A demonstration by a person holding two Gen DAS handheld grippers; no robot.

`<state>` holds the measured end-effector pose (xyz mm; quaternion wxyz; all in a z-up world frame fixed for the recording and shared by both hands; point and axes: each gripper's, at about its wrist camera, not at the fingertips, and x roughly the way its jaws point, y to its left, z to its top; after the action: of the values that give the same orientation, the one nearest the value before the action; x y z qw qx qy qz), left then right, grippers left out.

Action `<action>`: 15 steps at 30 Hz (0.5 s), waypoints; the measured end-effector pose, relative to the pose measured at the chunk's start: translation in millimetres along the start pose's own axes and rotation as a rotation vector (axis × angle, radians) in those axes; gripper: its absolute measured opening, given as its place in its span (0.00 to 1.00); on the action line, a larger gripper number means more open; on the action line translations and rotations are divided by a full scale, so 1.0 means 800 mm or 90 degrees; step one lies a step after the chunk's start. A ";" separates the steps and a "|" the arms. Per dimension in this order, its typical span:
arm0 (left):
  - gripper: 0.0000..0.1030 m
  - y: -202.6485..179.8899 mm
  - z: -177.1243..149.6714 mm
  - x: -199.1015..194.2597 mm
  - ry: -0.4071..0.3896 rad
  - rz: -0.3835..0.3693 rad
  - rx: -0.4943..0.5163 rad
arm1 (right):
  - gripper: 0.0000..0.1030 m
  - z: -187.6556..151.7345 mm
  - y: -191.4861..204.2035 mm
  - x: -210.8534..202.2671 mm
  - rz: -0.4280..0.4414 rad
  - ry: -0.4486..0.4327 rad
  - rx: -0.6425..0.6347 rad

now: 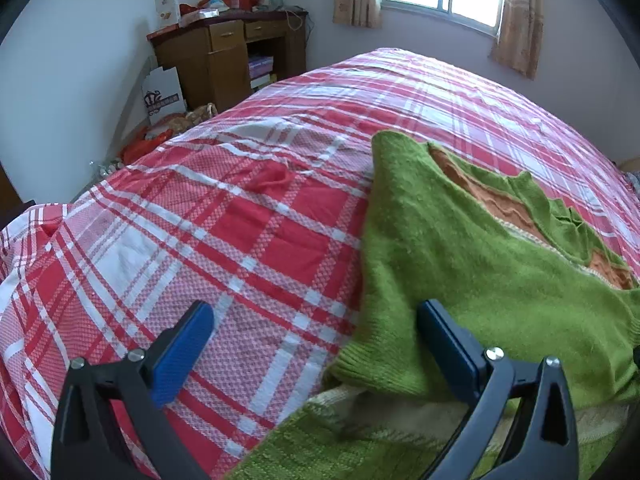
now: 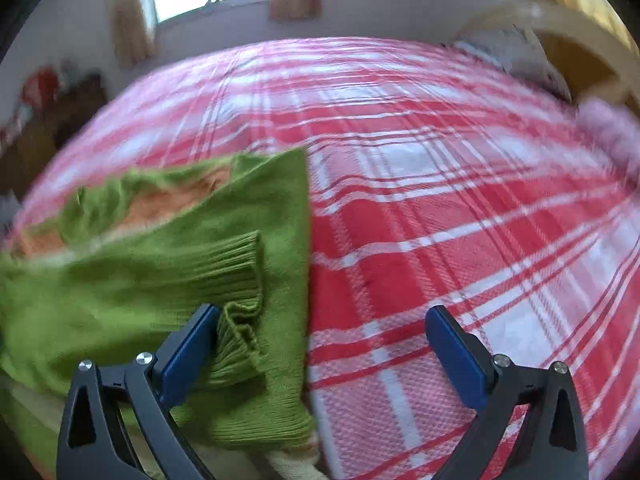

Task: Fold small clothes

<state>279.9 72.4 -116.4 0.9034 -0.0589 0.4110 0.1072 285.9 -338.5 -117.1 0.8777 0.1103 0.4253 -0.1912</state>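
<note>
Both hand-held grippers sat nearest the lens, jaws spread wide, nothing pinched in either.

Left hand-held gripper (image 1: 316, 344): its right finger (image 1: 448, 344) lay against or just over the green sweater (image 1: 460, 248), left finger over bare plaid bedspread (image 1: 240, 220). Sweater's ribbed hem (image 1: 372, 368) was between the fingers, not clamped.

Right hand-held gripper (image 2: 320, 344): left finger (image 2: 188, 356) touched or sat just beside the ribbed cuff (image 2: 240, 280) of a sleeve lying across the sweater body. Right finger hung over bedspread only. Couldn't tell whether the pad actually pressed on the knit. Right view was motion-blurred, so fine contact is a guess.

Sweater location: on the bed, near edge, between the two grippers. Sides looked turned inward, orange lining or inner layer (image 1: 492, 196) showing near the top. Some pale knit (image 1: 380, 404) peeked out underneath at the near edge; unclear whether it's part of the same garment.

Risks, my read:
- Cuff bunched next to the right gripper's finger. Closing there could grab cuff only, dragging the sleeve out and undoing the fold.
- Thick fuzzy knit: a shallow bite could catch one layer, and the rest would sag and skew.
- Left gripper straddled the hem edge and bedspread; closing low could pinch the bedspread along with the sweater.
- Uneven lift between the two sides would twist the fold line.
</note>
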 end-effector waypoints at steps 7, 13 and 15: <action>1.00 -0.015 -0.014 -0.020 -0.041 0.042 0.142 | 0.99 -0.002 0.002 -0.005 -0.001 -0.007 -0.005; 1.00 -0.024 -0.044 -0.065 -0.099 0.090 0.224 | 0.99 -0.005 0.005 -0.006 -0.003 -0.010 -0.006; 1.00 -0.016 -0.063 -0.084 -0.116 0.090 0.238 | 0.99 -0.004 0.005 -0.006 -0.001 -0.010 -0.005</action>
<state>202.8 40.4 -98.3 0.9223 0.1487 0.3432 0.0971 282.7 -332.4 -115.2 0.8810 0.1052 0.4195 -0.1915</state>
